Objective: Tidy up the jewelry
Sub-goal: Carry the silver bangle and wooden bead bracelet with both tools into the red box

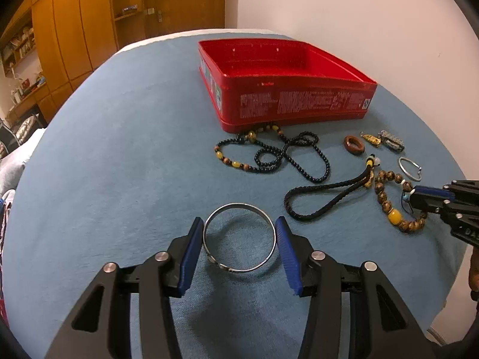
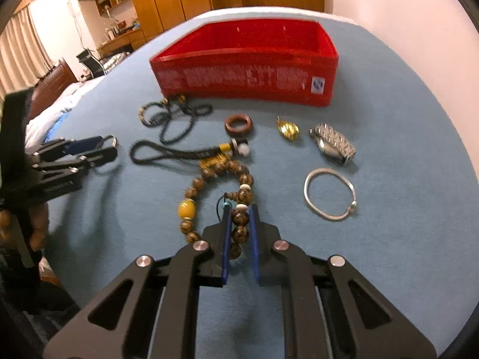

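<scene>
Left wrist view: left tongs [image 1: 239,227] are gripping a silver bangle [image 1: 239,237] lying on the blue counter [image 1: 119,149], short of the red box [image 1: 284,89]. Right wrist view: right tongs [image 2: 240,214] are clamping the brown bead bracelet [image 2: 191,191] on that counter.

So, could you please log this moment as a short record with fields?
surface: blue cloth
container: red box, open; no jewelry visible inside
left gripper: pads against the silver bangle
right gripper: closed on the brown bead bracelet
loose items: black bead necklace, wooden ring, thin silver bracelet
</scene>
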A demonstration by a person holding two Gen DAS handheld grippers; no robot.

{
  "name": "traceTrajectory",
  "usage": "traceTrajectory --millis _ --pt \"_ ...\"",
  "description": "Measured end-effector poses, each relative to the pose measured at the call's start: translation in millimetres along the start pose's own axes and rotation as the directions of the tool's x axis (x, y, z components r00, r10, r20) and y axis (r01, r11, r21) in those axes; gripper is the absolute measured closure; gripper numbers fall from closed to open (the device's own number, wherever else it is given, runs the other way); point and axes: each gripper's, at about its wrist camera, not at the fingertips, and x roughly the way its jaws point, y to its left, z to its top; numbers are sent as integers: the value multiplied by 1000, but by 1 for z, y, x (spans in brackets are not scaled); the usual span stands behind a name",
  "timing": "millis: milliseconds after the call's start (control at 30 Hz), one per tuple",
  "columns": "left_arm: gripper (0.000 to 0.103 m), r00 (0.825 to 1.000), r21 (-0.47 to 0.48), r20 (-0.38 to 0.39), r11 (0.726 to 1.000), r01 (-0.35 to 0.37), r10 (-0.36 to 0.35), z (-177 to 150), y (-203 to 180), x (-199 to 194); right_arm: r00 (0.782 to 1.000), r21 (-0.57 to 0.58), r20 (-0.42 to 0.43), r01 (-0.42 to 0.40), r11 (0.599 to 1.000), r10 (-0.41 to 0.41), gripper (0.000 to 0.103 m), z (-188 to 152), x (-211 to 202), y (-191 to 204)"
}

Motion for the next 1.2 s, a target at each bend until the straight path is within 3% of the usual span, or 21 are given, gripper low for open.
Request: traceTrajectory --millis 467,767,1200 --pt "54 998 23 65 1000 2 -3 11 -10 -31 994 -33 98 -54 998 57 93 18 -51 9" --pt "54 995 28 96 1000 2 -4 17 -15 -48 987 -91 150 -45 995 58 93 34 -73 16" --pt "54 991 60 133 998 -10 2 40 -21 -61 981 -184 184 -25 983 59 93 73 -77 17"
